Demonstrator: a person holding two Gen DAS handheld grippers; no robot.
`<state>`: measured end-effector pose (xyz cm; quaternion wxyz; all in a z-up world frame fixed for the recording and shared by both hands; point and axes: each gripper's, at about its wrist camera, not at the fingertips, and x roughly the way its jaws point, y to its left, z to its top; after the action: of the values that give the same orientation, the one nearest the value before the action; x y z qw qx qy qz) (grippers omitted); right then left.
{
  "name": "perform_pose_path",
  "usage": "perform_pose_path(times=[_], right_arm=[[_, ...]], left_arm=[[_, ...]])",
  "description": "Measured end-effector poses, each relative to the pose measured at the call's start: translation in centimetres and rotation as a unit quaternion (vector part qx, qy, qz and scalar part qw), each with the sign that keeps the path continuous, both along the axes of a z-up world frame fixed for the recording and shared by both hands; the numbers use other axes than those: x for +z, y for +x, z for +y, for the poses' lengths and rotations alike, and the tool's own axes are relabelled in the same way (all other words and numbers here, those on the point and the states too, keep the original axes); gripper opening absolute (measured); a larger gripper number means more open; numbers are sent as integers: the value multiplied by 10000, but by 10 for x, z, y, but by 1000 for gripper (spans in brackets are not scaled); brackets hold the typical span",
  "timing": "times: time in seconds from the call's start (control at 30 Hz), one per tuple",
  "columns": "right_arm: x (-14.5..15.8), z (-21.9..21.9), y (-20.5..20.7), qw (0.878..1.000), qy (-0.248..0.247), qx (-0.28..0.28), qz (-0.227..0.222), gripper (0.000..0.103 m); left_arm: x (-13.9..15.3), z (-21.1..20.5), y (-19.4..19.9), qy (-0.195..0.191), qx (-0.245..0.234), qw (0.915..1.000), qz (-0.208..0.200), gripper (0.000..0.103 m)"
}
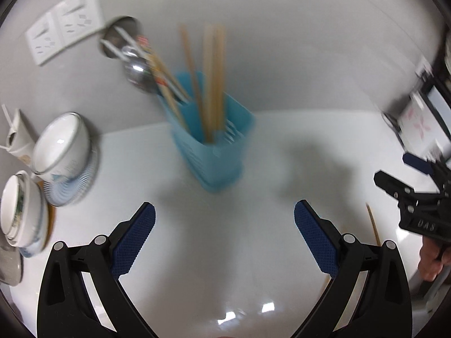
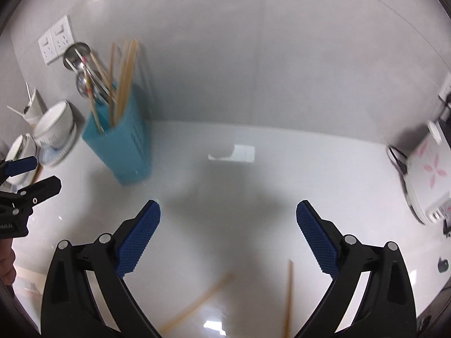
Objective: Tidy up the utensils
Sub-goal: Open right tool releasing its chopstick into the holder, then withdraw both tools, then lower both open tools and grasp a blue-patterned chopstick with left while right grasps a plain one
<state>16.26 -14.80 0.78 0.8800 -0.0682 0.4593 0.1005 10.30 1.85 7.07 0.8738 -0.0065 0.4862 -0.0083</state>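
A blue plastic utensil holder [image 1: 214, 152] stands on the white counter against the wall, holding wooden chopsticks [image 1: 214, 84], forks and a metal ladle [image 1: 138, 71]. It also shows in the right wrist view [image 2: 124, 146]. My left gripper [image 1: 224, 225] is open and empty, in front of the holder. My right gripper [image 2: 228, 222] is open and empty above the counter. Two loose wooden chopsticks [image 2: 289, 295] [image 2: 203, 301] lie on the counter below the right gripper. One chopstick [image 1: 373, 224] shows by the left gripper's right finger. The right gripper [image 1: 417, 197] shows at the right edge of the left wrist view.
Stacked white bowls [image 1: 62, 157] [image 1: 19, 211] sit at the left on the counter. Wall sockets [image 1: 62, 22] are on the wall behind. A white appliance with pink flowers [image 2: 431, 174] stands at the right. The left gripper [image 2: 25, 180] shows at the left edge.
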Motion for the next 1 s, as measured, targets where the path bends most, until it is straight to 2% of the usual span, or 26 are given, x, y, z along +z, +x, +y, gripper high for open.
perform_pose_path(times=[0.2,0.47,0.67,1.0], right_arm=[[-27,-51,-22,9982,-284,-126,516,93],[-80,-102,-56,9860,-560,-260,1551,81],[-106,-114,-75,9743,-663,-257,2138,69],[-126,-108,-81,9573,-763,-196,2782,52]], left_arm=[[-30,-50,-13,-29,-457,9972,587,97],[-77,-88,-32,76,-881,9863,1392,97],[-102,-103,-45,65,-1083,9780,1779,95],[-135,-121,-56,231,-1249,9631,2373,83]])
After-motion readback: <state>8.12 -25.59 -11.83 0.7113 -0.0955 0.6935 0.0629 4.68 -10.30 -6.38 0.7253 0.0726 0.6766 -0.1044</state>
